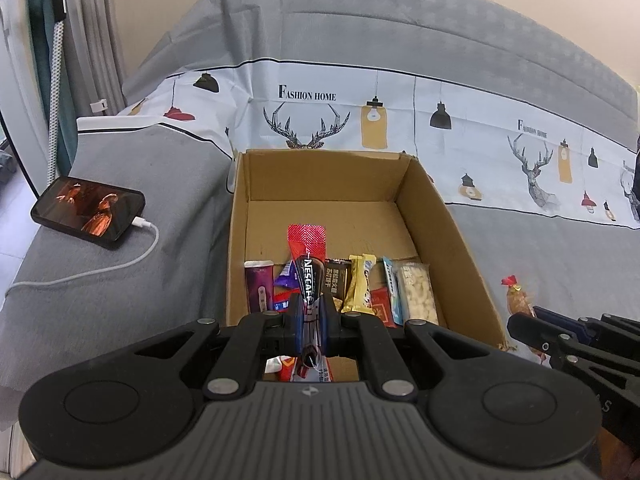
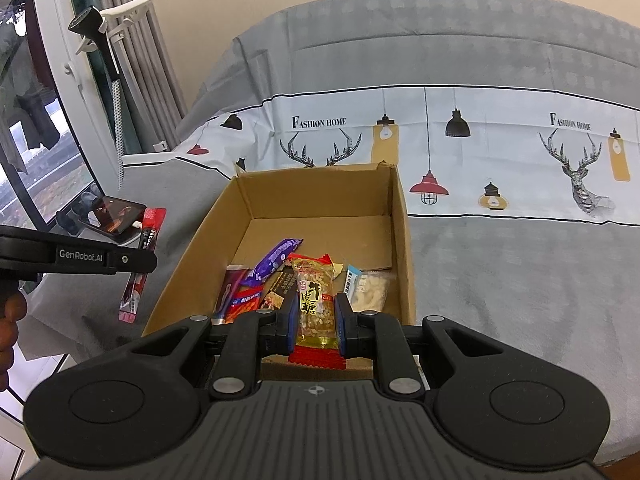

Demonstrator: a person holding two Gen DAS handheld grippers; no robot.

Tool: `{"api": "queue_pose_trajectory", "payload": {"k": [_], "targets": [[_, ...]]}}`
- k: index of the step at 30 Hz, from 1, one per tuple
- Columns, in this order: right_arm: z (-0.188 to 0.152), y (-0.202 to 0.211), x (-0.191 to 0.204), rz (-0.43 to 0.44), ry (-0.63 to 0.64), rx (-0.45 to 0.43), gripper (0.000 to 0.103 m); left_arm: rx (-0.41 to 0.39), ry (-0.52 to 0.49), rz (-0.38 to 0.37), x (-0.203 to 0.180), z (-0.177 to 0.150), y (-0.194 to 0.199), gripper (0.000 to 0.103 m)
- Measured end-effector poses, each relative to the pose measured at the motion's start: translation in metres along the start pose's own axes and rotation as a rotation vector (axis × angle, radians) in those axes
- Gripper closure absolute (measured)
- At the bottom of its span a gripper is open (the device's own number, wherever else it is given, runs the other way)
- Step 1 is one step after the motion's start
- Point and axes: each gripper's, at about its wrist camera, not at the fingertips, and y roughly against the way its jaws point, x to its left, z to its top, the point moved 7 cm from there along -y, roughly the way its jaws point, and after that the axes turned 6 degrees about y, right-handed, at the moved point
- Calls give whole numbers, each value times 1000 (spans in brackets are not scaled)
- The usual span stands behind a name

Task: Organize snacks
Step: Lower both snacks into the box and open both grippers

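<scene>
Placing step: left gripper [image 1: 311, 312] clamps coffee stick [image 1: 309, 276], right gripper [image 2: 317, 316] clamps peanut candy [image 2: 314, 300]; next release both into box [image 1: 452, 216].

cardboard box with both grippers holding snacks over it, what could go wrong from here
The left gripper pinches the slim Nescafe stick edge-on; it could twist or slip out early. The right gripper holds the peanut candy near the cardboard box front edge, so a release might land outside. The grippers are close and might bump.
</scene>
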Motion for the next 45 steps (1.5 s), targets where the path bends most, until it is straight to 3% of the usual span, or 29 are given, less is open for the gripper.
{"api": "queue_pose_trajectory", "payload": {"k": [27,45], "targets": [[28,-92,-26,19,-18,53,84,84,-27,8,-10,29,-94,94],[36,-155,-49,-4,-39,97,83,164,-62,64,-10,38,-166,90]]}}
